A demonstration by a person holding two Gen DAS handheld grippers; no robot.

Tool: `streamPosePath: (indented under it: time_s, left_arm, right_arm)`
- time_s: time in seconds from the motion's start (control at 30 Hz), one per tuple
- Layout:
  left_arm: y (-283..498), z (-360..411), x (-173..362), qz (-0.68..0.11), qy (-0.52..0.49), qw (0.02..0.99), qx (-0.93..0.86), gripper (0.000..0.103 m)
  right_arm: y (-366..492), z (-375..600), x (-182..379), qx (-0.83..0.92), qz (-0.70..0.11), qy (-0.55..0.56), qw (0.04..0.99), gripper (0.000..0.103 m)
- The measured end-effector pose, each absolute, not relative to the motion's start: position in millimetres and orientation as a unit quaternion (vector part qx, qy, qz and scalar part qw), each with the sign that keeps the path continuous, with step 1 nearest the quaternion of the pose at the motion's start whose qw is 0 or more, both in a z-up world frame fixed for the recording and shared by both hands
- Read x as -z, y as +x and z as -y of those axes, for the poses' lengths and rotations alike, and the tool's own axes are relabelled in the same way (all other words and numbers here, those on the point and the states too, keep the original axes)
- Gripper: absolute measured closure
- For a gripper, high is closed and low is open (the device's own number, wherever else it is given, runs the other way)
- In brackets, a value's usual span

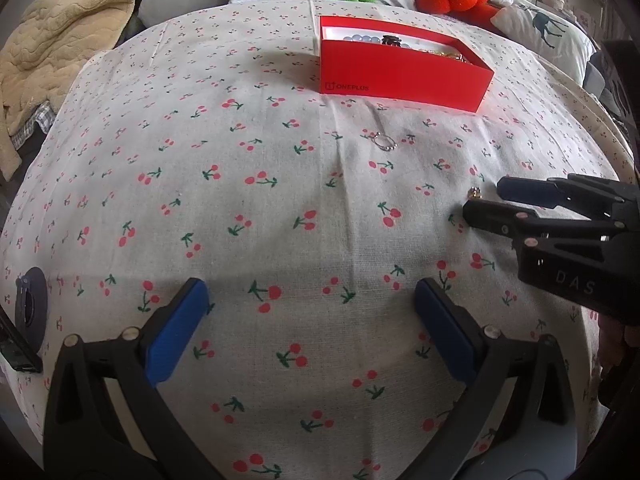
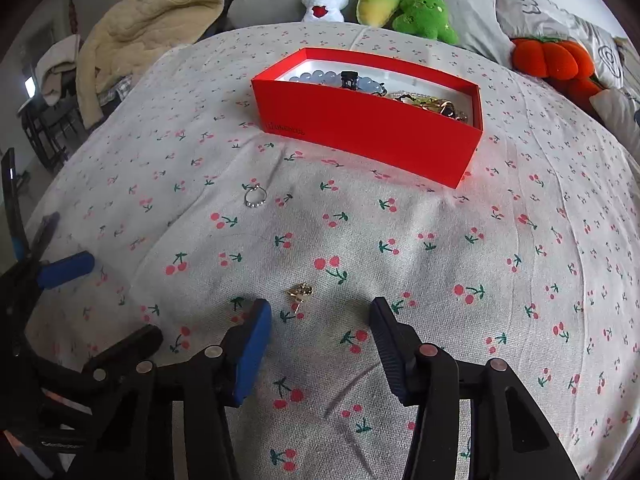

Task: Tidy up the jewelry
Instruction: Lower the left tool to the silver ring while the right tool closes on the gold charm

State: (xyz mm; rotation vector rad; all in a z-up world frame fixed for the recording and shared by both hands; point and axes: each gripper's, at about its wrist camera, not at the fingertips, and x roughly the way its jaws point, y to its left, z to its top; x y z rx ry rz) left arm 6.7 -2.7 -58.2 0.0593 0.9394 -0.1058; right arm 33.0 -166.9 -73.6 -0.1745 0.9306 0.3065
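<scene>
The tiny gold earring, likely light, rigid and slippery, lies on the cherry-print cloth between the right gripper's open jaws, best pinched across its body; the left gripper is open too.

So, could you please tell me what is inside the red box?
Inside the red box: pale blue beads, a black clip-like piece and tangled gold jewelry. The front wall hides the floor and anything lower.

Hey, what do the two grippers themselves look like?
Both match: the left gripper and right gripper have black plastic frames with triangular cutouts, round silver pins at the joints and blue ribbed pads inside the fingers. White letters "DAS" mark the right one's body.
</scene>
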Motion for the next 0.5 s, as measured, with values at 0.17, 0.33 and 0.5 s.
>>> streamPosePath:
  time_s: [0.17, 0.33, 0.5]
  left_arm:
    - [8, 3, 57, -0.455, 0.034, 0.888, 0.056, 0.0]
    - [8, 3, 56, -0.455, 0.039, 0.887, 0.067, 0.0]
    - [13, 2, 54, -0.455, 0.04, 0.886, 0.08, 0.0]
  right_arm:
    - [34, 160, 74, -0.161, -0.444, -0.09, 0.877, 0.082]
    - [36, 162, 73, -0.165, -0.446, -0.081, 0.876, 0.093]
    - [32, 169, 71, -0.168, -0.444, -0.072, 0.877, 0.093]
